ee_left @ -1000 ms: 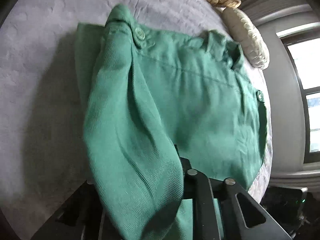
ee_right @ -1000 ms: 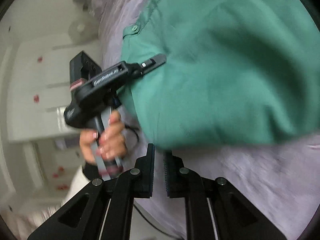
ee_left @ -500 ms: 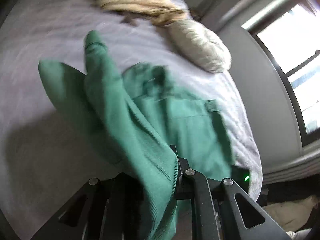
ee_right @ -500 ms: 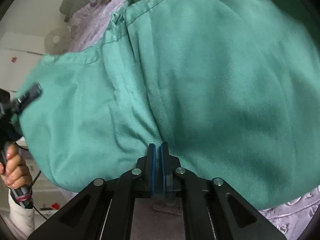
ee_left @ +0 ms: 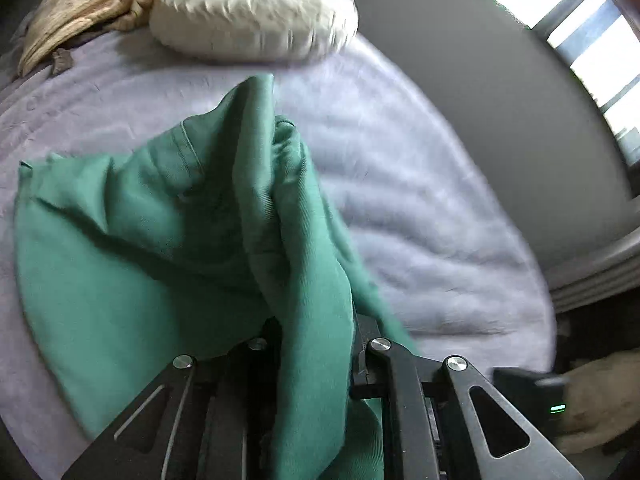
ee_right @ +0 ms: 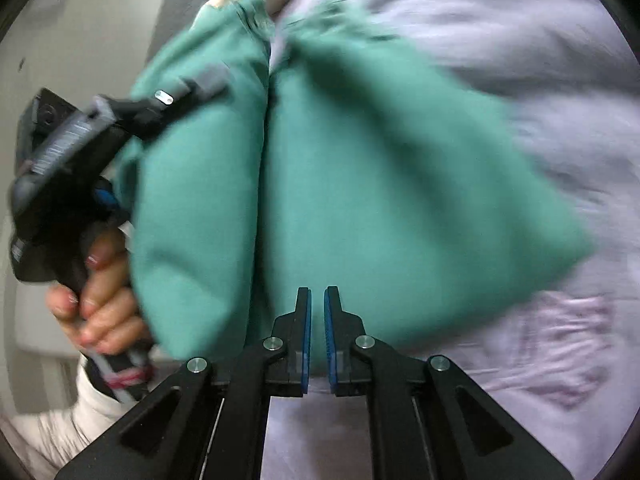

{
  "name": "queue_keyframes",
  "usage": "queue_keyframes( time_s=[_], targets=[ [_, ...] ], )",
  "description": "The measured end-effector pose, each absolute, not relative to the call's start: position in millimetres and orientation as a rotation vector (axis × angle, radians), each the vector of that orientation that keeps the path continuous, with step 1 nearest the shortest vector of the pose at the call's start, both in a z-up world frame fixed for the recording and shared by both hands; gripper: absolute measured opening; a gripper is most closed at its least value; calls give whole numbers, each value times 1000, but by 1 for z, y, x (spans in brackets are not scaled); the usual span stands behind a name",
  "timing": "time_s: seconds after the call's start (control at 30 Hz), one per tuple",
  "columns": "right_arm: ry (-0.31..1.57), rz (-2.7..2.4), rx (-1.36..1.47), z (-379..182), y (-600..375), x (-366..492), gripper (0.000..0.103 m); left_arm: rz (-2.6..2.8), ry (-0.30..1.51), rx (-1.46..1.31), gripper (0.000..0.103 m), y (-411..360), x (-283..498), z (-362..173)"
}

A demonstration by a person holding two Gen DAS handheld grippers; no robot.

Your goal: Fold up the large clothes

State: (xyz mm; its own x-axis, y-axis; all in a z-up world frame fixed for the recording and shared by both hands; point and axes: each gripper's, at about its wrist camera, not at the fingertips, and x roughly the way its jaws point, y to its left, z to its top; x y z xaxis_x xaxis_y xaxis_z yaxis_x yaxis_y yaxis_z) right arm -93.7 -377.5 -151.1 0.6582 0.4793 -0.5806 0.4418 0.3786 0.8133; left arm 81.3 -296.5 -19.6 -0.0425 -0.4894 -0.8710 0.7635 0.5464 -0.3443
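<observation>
A large green garment (ee_left: 132, 248) lies bunched on the lilac bed cover (ee_left: 420, 208). My left gripper (ee_left: 316, 332) is shut on a thick fold of the green garment and holds it lifted above the bed. In the right wrist view the garment (ee_right: 380, 200) hangs in two lobes, and the left gripper (ee_right: 120, 120) shows at the left, held by a hand. My right gripper (ee_right: 316, 320) is just under the cloth's lower edge, its blue pads a small gap apart with nothing between them.
A white cushion (ee_left: 256, 16) and a tan woven item (ee_left: 92, 0) lie at the head of the bed. A grey wall (ee_left: 500, 92) and a window (ee_left: 592, 28) are at the right. The bed's edge runs along the lower right.
My left gripper has lifted the garment and swung it toward the cushion. My right gripper, pressed shut half a second ago, has opened slightly and the cloth is free of it.
</observation>
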Motion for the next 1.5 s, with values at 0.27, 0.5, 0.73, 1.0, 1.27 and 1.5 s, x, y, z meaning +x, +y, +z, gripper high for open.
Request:
queue_keyframes(
  time_s=[0.27,0.5,0.73,1.0,1.27,1.5],
  targets=[
    [881,18,1288,-157,-396,-113,9,-1048,1206,309,67,-295,64,-11],
    [922,-29,1198,-135,-394,-112,14,-1047,1085,242,86,-267,77,33],
    [878,-51,1058,-87,-378,-110,67,-817,1068,253,86,-186,101,25],
    [1025,-63,894,-88,-340,-46,61,-680,1181,236,86,-133,106,-13],
    [762,118,1471,-118,-358,-72,14,-711,1192,242,86,-126,92,-16],
    [927,-153,1195,-102,-367,-104,45,-693,1205,269,86,-114,81,-32]
  ],
)
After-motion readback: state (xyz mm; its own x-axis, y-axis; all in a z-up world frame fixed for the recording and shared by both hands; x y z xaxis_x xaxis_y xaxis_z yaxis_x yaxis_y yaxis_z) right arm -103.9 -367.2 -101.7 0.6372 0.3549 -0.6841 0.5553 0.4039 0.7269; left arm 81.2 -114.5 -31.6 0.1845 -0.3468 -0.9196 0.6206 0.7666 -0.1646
